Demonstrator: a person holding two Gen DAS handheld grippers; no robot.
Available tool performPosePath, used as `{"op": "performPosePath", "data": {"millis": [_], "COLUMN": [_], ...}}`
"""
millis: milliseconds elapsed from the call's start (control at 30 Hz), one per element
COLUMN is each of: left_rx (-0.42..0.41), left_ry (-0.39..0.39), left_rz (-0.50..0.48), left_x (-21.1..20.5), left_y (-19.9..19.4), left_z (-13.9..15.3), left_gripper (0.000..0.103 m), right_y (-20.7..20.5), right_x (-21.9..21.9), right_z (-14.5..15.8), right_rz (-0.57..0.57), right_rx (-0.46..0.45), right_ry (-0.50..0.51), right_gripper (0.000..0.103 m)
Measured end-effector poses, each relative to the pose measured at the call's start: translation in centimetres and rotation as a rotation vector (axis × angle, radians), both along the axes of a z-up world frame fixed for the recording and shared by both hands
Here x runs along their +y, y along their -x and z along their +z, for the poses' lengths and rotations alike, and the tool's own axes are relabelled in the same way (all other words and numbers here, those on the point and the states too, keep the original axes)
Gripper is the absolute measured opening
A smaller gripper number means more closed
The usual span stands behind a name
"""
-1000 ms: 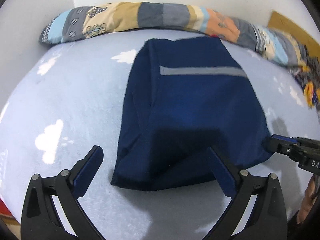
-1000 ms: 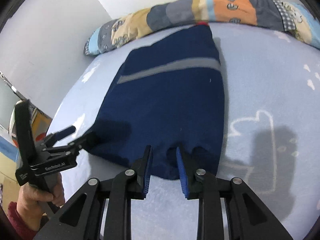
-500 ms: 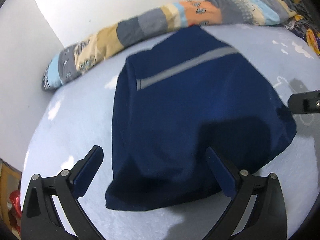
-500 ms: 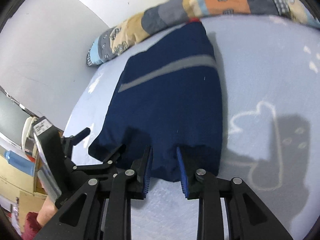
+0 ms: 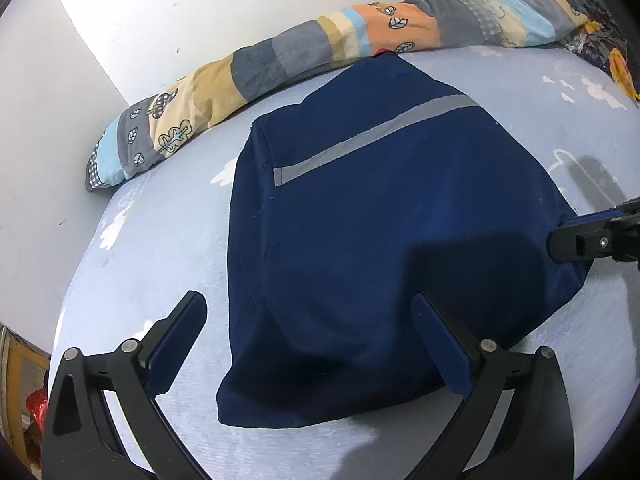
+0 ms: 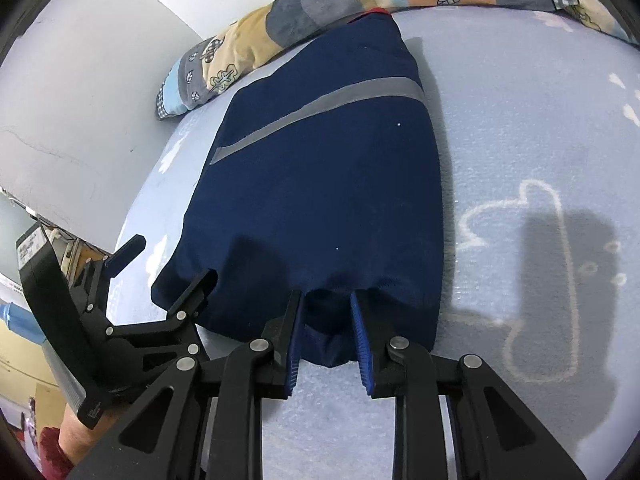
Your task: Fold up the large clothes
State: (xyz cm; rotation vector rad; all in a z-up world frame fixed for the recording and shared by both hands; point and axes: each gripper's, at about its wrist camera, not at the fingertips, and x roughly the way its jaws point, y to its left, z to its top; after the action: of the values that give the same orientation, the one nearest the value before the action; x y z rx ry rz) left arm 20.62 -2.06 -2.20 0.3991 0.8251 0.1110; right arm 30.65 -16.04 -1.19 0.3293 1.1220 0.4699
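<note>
A navy garment (image 5: 384,248) with a single grey stripe (image 5: 376,138) across its upper part lies folded on a pale blue bed sheet (image 5: 152,248) printed with white clouds. Its far end, where a bit of red shows, reaches a long patchwork bolster (image 5: 320,48) that runs along the white wall (image 5: 200,12); its near hem sits close to both tools. In the right wrist view the same garment (image 6: 320,184) fills the middle of the bed, the stripe (image 6: 320,106) slanting across it.

The right gripper (image 6: 326,340) is at the near hem with its blue-padded fingers narrowed around a small bunch of the navy cloth, which bulges between them; the pads look close to the fabric on both sides, though a sliver of gap remains at the tips, so the grip appears pinched but not fully pressed. From the left wrist view, the right gripper (image 5: 592,236) shows only as a black finger at the garment's right corner.

The left gripper (image 5: 316,340) hangs over the near left part of the garment with its fingers spread wide, holding nothing; one finger is above the sheet, the other above the cloth. In the right wrist view it (image 6: 168,264) sits at the garment's left corner, a hand (image 6: 74,430) beneath it
</note>
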Motion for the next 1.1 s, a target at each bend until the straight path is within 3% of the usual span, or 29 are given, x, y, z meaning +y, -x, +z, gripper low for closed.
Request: {"op": "performPosePath", "data": {"millis": [500,633,733,800,900,933,1033,1100], "left_rx": [0.001,0.014,0.018,0.028,0.051,0.086,0.195,0.265], "left_ry": [0.003,0.074,0.247,0.426,0.732,0.862,1.093,1.176], "left_rz": [0.014,0.023,0.085,0.159,0.282,0.327,0.369,0.363], "left_x": [0.5,1.8,4.7,8.2,14.1,16.3,19.1,19.8], "left_y": [-0.3,-0.7,-1.3,-2.0,-2.8,-3.2,-4.1,-5.0], "left_z": [0.0,0.4,1.5,2.0,1.2,0.1,-2.8,-4.4], "left_gripper": [0.103,0.103,0.103,0.103,0.103,0.103,0.103,0.103], "right_y": [-0.6,-1.2,-1.7,-2.0,-2.5,-2.7,-3.8,-4.5], "right_x": [-1.8,-3.0,-3.9,-4.5,-5.4,-5.7,-6.4,-6.9], "right_z": [1.1,0.9,1.1,1.3,1.3,1.1,0.2,-0.5], "right_rz": [-0.035,-0.077,-0.098,-0.113,-0.126,-0.132,-0.140,-0.148], "right_rx": [-0.015,-0.001,0.000,-0.004,-0.005,-0.002,0.023,0.051], "right_ry": [-0.038,-0.060,-0.080,-0.097,-0.122,-0.121,-0.137,-0.170], "right_gripper": [0.028,0.031,0.035,0.046,0.051,0.052,0.055,0.056]}}
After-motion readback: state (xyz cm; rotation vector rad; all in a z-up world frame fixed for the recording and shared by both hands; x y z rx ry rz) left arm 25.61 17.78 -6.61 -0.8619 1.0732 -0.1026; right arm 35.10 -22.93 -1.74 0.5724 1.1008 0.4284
